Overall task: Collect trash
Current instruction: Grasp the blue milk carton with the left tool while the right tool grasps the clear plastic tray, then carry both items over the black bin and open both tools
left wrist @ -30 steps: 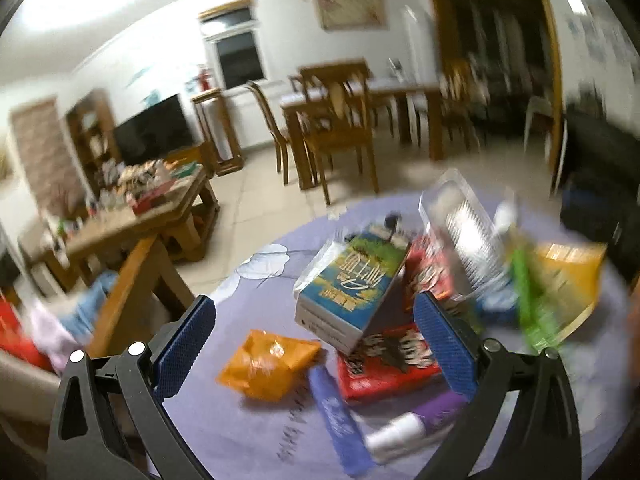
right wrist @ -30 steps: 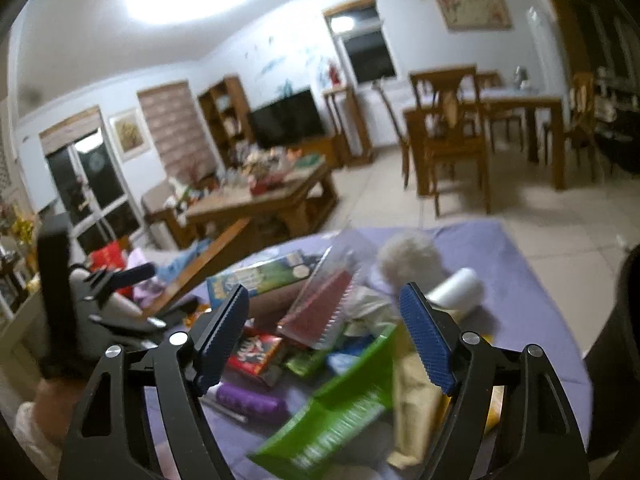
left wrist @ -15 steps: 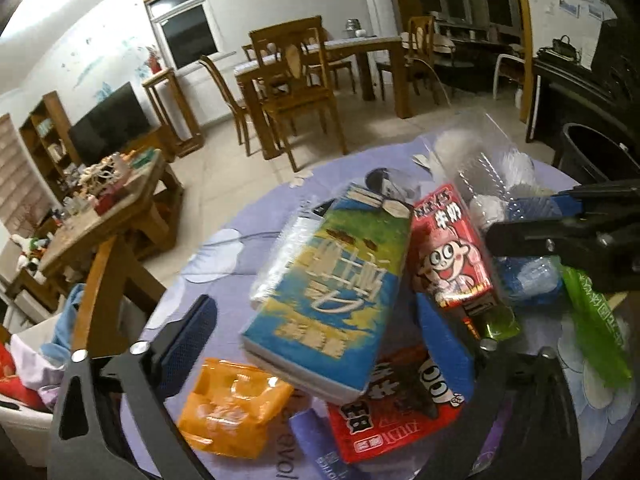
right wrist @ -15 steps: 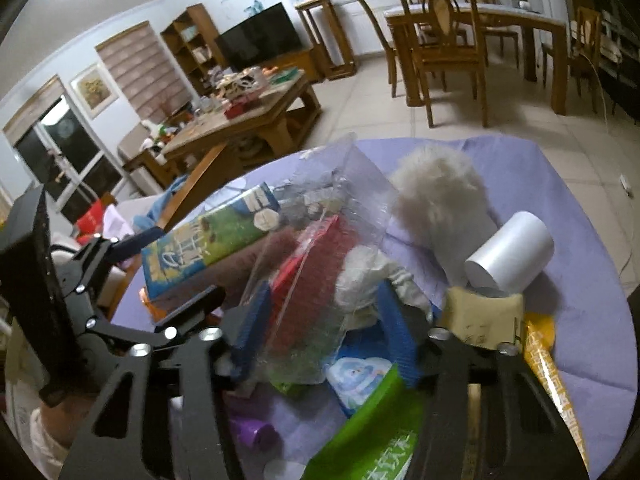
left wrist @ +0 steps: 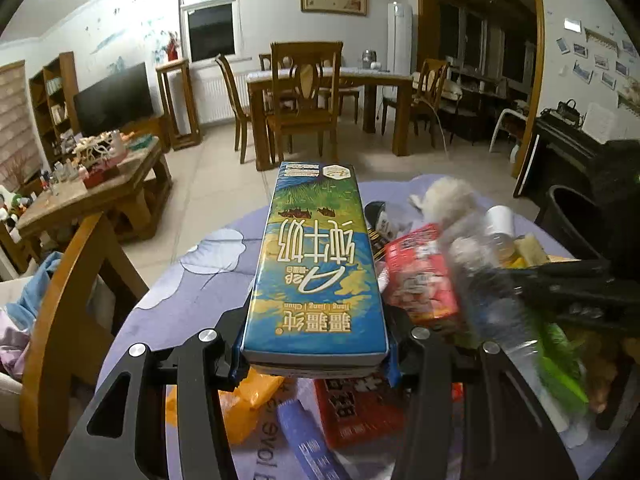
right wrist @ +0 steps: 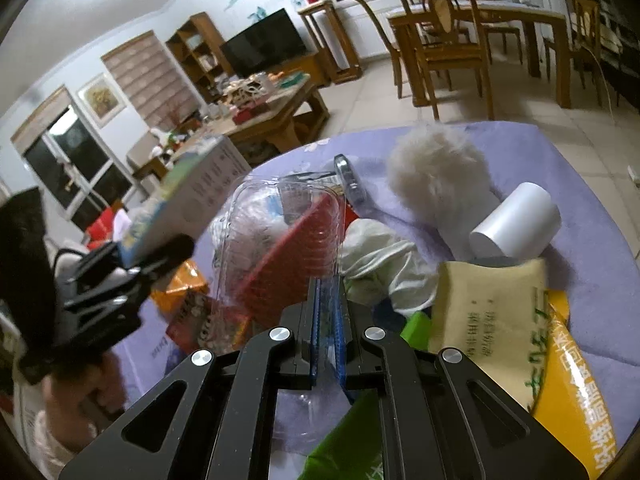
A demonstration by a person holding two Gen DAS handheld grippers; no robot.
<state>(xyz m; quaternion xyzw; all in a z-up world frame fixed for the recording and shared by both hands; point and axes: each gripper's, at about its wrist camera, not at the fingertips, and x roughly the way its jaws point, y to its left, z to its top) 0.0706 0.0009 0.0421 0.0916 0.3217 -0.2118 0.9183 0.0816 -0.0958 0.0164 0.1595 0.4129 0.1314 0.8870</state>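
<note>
Purple cloth: clamshell (clear) gripped, carton too.

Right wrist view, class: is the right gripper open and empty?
No: the right gripper is shut on the clear plastic container, pinching its edge.

Blue-green-yellow milk carton, long box with printed characters upside down in the left wrist view, raised off the purple-clothed round table, long axis pointing away, near end clamped from both sides. Clear ribbed plastic clamshell tray, crumpled and see-through, tilted up above the pile with its near edge pinched. On the cloth: orange wrapper, red snack packs, white fluffy wad, white roll lying on its side, beige paper bag, yellow bag, green wrapper, crumpled white tissue.
</note>
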